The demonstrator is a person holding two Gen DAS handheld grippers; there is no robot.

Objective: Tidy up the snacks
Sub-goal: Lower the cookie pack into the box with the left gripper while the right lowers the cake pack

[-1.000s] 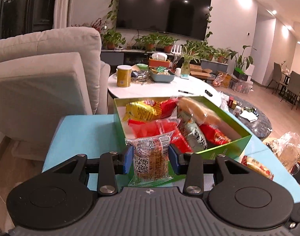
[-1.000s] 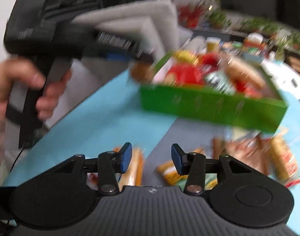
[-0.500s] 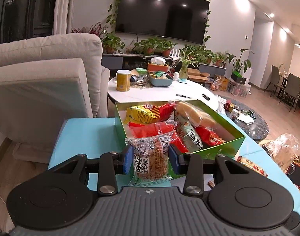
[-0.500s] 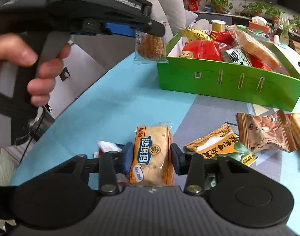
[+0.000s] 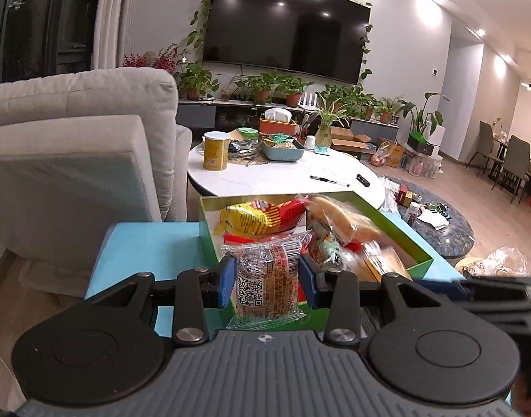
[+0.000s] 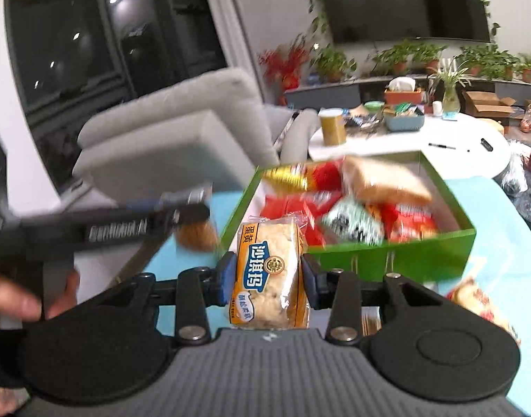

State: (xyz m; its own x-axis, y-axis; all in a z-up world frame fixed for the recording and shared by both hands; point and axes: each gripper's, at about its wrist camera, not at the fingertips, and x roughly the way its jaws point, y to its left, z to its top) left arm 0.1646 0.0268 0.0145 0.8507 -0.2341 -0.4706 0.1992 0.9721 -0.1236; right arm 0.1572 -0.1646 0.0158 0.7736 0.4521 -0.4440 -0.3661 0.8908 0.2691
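Right tool (image 6: 267, 279) now carries the yellow cake packet (image 6: 269, 278) off the bench, up beside the green box (image 6: 397, 260).

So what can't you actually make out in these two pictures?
- Right wrist view: snacks in the green box are motion-blurred; their labels are unreadable.
- Right wrist view: the left hand-held gripper is smeared, so its grip is unclear there.
- Left wrist view: the clear-wrapped cake hides the box's near wall.
- Both views: small items on the white table are too tiny to identify.
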